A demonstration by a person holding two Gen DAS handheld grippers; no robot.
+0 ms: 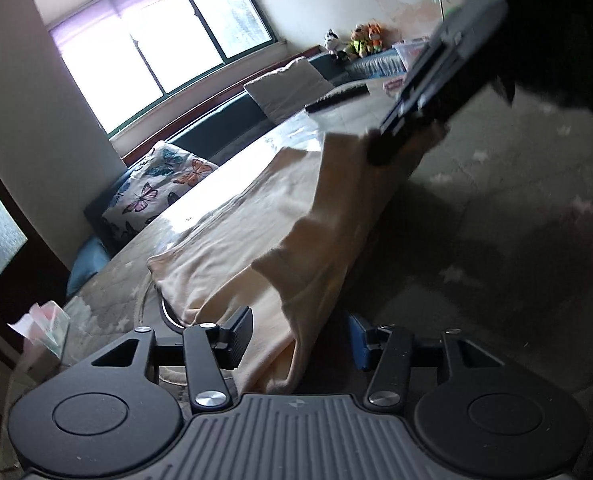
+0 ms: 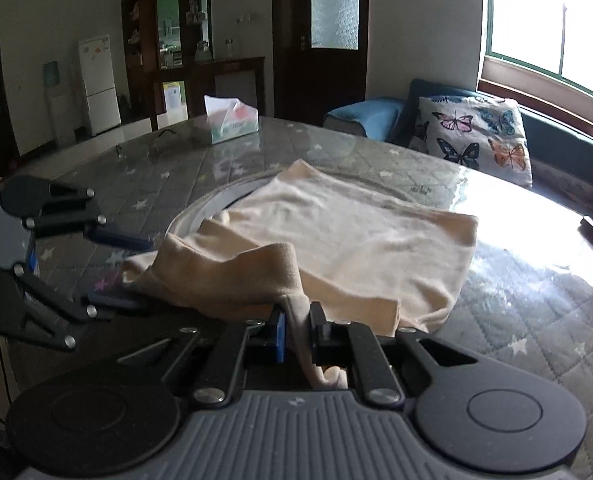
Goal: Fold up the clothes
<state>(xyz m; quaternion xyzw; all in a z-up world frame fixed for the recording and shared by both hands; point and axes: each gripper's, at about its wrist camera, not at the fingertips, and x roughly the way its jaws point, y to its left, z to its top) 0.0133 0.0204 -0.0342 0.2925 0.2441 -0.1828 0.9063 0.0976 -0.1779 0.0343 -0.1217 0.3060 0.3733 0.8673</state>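
Right wrist view: cream cotton garment [image 2: 336, 236] half-folded on the quilted, glass-topped desk [image 2: 516, 312].
Right hand-held gripper [image 2: 298, 332] pinches its lifted edge, apparently to fold it; left hand-held gripper [image 1: 298, 340] stands open around cloth, unpressed.

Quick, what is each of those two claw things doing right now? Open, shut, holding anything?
Left gripper: open, the cream garment lying between its fingers, not pinched.
Right gripper: shut on a fold of the cream garment.
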